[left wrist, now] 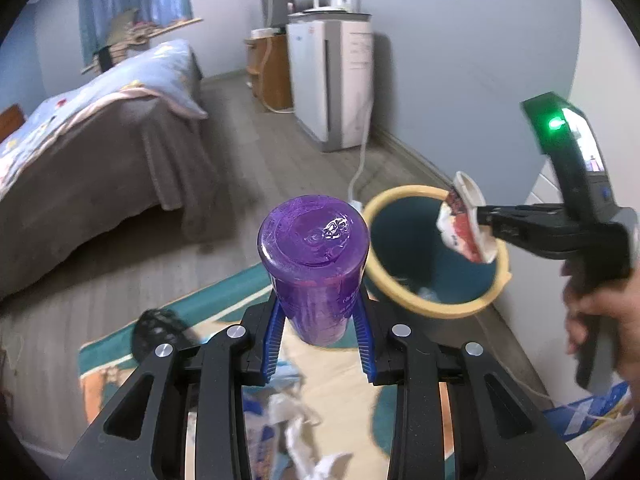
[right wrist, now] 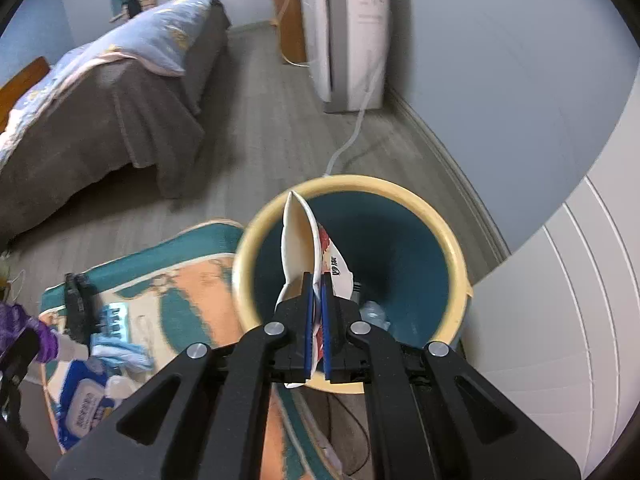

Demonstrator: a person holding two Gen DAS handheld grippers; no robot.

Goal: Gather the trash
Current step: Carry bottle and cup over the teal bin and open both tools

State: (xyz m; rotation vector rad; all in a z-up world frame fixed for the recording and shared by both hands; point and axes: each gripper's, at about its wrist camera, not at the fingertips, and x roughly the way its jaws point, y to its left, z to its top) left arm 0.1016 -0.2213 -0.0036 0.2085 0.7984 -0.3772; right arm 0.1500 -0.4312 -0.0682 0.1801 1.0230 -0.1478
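Observation:
My left gripper (left wrist: 318,312) is shut on a purple plastic bottle (left wrist: 314,256), its base pointing away from me, held above the rug left of the bin. The trash bin (left wrist: 434,308), teal with a cream rim, stands on the floor by the wall. My right gripper (right wrist: 316,280) is shut on a flattened white paper cup (right wrist: 298,240) with red print, held over the bin's (right wrist: 456,248) open mouth. In the left wrist view the right gripper (left wrist: 486,222) holds that cup (left wrist: 464,220) over the bin's right rim, with a hand (left wrist: 604,320) on its handle. Some crumpled trash lies at the bin's bottom.
A patterned rug (right wrist: 192,292) lies left of the bin with a wet-wipes pack (right wrist: 86,400), blue cloth (right wrist: 120,350) and a black object (right wrist: 76,308). White crumpled paper (left wrist: 304,432) lies below my left gripper. A bed (left wrist: 100,128), a white appliance (left wrist: 332,84) with a cord, and a white cabinet (right wrist: 560,320) surround the spot.

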